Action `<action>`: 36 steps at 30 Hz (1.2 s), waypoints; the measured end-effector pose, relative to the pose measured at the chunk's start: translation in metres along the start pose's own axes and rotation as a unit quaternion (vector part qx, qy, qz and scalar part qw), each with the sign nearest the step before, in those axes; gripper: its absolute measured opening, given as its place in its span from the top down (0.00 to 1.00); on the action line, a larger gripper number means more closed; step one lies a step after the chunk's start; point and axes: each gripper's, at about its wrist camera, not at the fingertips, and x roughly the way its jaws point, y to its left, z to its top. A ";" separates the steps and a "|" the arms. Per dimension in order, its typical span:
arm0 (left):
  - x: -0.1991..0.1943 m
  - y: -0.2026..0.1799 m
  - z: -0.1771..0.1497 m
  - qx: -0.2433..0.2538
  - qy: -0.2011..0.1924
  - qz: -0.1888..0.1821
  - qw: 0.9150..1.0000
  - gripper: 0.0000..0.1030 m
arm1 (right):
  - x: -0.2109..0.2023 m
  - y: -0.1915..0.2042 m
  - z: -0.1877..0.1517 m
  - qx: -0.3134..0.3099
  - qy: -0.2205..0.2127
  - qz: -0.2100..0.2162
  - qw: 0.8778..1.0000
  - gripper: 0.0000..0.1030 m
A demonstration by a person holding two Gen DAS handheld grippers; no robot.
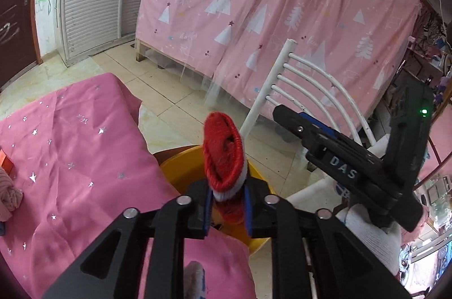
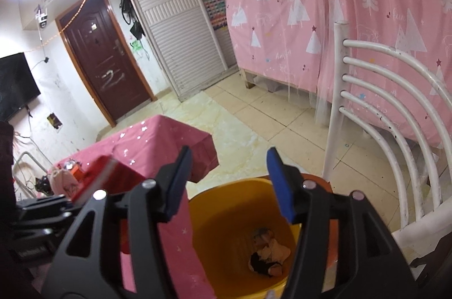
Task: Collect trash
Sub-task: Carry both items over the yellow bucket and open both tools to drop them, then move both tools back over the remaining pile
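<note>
Left gripper (image 1: 227,210) pinches a red knitted sock (image 1: 224,155) at lower centre, over the yellow bin (image 1: 180,171). Right gripper (image 2: 228,186), jaws spread and empty, hangs above the bin, crumpled trash (image 2: 268,251) at its bottom. Risk: sock snags on a pad or drapes over the rim and falls outside onto the pink tablecloth (image 1: 70,157).

"DAS" in white letters on right tool (image 1: 291,121) body; other lettering unreadable.
</note>
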 end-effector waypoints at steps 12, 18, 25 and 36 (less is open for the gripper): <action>-0.018 0.011 -0.004 -0.015 -0.018 0.009 1.000 0.44 | 0.002 0.012 -0.001 -0.010 0.001 0.020 1.000 0.46; -0.042 0.023 -0.003 -0.027 -0.035 0.019 0.999 0.44 | 0.003 0.024 -0.003 -0.018 0.002 0.037 0.999 0.46; -0.076 0.045 -0.005 -0.032 -0.061 0.051 0.996 0.41 | 0.014 0.059 -0.009 -0.049 0.020 0.060 0.997 0.46; -0.132 0.104 -0.013 -0.072 -0.096 0.125 0.985 0.35 | 0.027 0.118 -0.010 -0.093 0.041 0.096 0.990 0.46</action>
